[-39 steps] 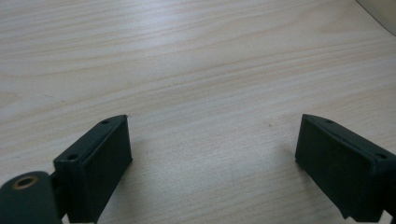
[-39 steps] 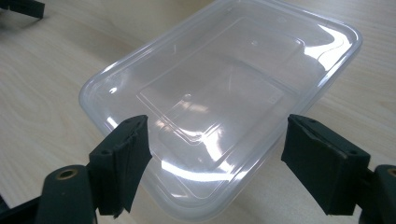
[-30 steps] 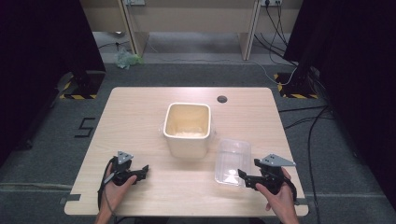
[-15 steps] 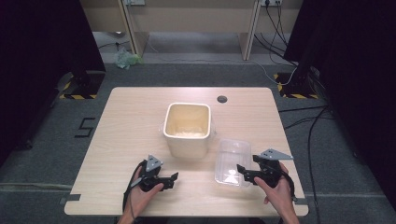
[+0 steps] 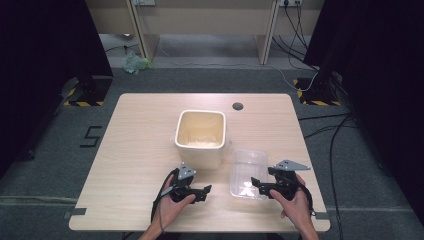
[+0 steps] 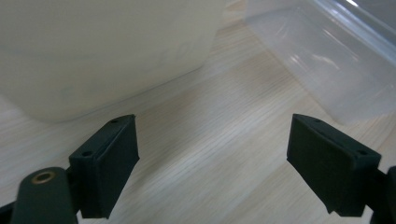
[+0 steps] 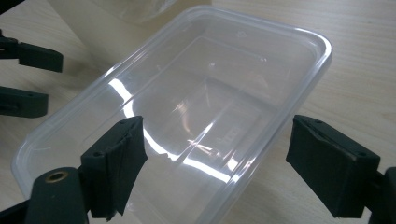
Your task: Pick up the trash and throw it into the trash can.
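Observation:
A cream square tub [image 5: 200,137] stands open at the table's middle, and a clear plastic container [image 5: 248,172] lies to its right, nearer the front. My left gripper [image 5: 206,190] is in front of the tub and points right towards the clear container. Its view shows open jaws [image 6: 212,163] over bare wood; they have just been closing a little, with nothing between them. The tub [image 6: 93,46] and the container [image 6: 336,60] lie ahead. My right gripper [image 5: 256,184] is open at the container's near right end [image 7: 196,93], its jaws [image 7: 215,172] straddling that end without pressing.
The wooden table [image 5: 140,150] has a round cable hole [image 5: 238,106] behind the tub. The left gripper's jaws [image 7: 23,74] appear at the far left of the right gripper view. Cables run over the grey floor at the right.
The left hand has slid right along the table's front, from the left corner to just in front of the tub. The right hand has stayed nearly still at the clear container.

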`<state>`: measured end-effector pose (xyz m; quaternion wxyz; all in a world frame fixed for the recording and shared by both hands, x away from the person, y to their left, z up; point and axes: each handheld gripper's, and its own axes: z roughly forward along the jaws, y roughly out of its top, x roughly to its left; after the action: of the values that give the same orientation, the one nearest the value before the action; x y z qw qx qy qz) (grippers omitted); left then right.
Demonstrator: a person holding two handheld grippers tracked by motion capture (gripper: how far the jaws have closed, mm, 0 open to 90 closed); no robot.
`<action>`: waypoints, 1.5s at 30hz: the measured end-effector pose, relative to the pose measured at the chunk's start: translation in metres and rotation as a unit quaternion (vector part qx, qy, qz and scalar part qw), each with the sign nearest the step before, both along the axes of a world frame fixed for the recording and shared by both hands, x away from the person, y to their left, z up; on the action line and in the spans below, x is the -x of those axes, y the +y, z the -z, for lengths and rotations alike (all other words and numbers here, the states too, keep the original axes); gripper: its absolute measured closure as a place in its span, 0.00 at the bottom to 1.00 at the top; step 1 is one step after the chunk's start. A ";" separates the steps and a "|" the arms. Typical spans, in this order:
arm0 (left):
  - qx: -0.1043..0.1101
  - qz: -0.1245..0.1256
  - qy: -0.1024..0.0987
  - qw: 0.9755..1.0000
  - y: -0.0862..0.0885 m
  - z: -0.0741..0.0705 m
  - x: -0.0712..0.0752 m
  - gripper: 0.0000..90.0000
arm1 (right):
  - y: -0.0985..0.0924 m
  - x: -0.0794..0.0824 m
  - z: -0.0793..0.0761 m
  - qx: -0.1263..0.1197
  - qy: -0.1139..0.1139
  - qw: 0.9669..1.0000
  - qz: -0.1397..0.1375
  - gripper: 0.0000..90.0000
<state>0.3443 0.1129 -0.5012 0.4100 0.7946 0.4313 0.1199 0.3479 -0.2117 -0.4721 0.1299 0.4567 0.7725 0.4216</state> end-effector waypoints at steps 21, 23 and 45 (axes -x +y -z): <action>0.003 -0.002 -0.008 1.000 -0.021 -0.004 -0.013 0.19 | 0.020 0.016 0.003 -0.025 0.025 0.999 -0.028 0.22; 0.004 -0.001 -0.007 1.000 -0.024 -0.003 -0.016 0.19 | 0.020 0.009 0.006 -0.041 0.035 0.998 -0.023 0.21; 0.044 0.035 0.001 0.998 -0.048 -0.047 -0.006 0.28 | 0.014 0.036 -0.031 -0.027 -0.028 0.999 0.008 0.38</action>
<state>0.3507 0.0652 -0.4541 0.4476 0.7907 0.4088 0.0857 0.3118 -0.1972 -0.4412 0.1423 0.4542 0.7534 0.4537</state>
